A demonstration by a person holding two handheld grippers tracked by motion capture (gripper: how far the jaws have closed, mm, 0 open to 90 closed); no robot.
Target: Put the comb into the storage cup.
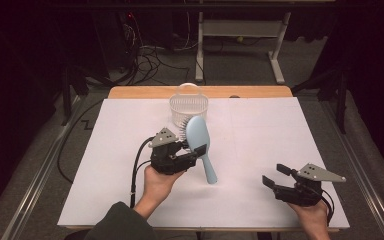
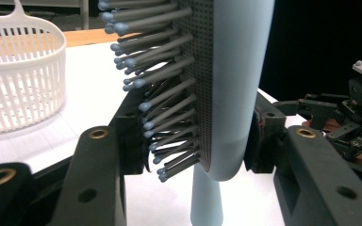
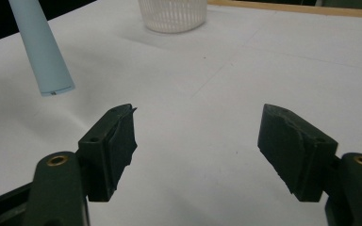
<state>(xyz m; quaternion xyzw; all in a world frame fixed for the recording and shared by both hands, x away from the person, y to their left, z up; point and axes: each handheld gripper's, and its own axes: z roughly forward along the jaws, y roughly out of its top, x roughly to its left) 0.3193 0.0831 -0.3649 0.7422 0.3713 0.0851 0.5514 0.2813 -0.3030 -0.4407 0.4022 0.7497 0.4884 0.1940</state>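
Note:
A pale blue hairbrush [image 1: 198, 135] with grey bristles stands tilted above the white table top, head up and handle pointing down to the right. My left gripper [image 1: 196, 152] is shut on the lower part of its head. In the left gripper view the jaws press on the bristle side and the smooth back of the hairbrush [image 2: 231, 84]. My right gripper [image 1: 275, 175] rests low at the near right, open, with nothing between its jaws. The right gripper view has the right gripper [image 3: 198, 141] over bare table, and the brush handle [image 3: 42, 52] hangs at upper left.
A white slatted basket [image 1: 188, 105] with a handle stands at the back middle of the table [image 1: 280, 125], just behind the brush; it is also the basket [image 2: 19, 80] and the basket [image 3: 172, 14]. Beyond the wooden far edge are floor cables and a desk frame.

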